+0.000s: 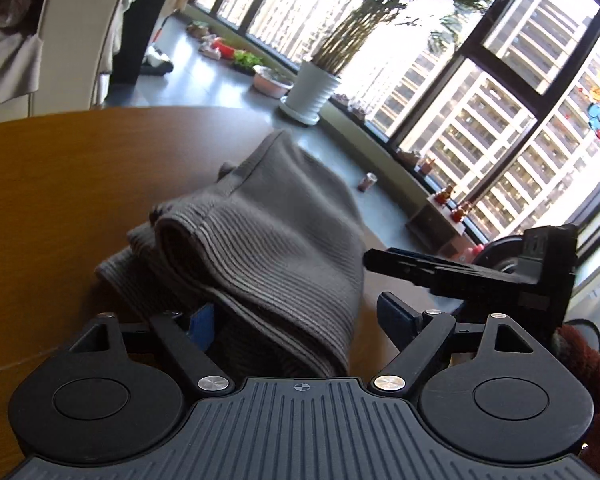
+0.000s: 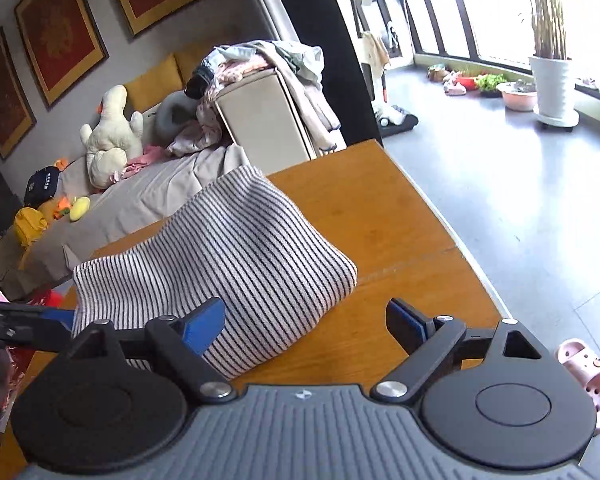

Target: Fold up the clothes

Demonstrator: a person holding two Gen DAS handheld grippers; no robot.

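A striped garment (image 1: 260, 240), white with thin dark stripes, lies folded in a thick bundle on the wooden table (image 1: 60, 184). My left gripper (image 1: 300, 316) is open, its fingers on either side of the bundle's near edge, which drapes over the left finger. The other gripper (image 1: 460, 276) shows at the right, just beside the garment. In the right wrist view the garment (image 2: 236, 256) lies on the table (image 2: 380, 216). My right gripper (image 2: 306, 320) is open with its left blue pad (image 2: 204, 324) resting against the cloth and the right finger over bare wood.
The table edge (image 2: 452, 232) curves close on the right, with grey floor beyond. A sofa (image 2: 148, 200) with toys and a chair (image 2: 260, 120) heaped with clothes stand behind. A potted plant (image 1: 312, 92) stands by the windows. A pink slipper (image 2: 588, 376) lies on the floor.
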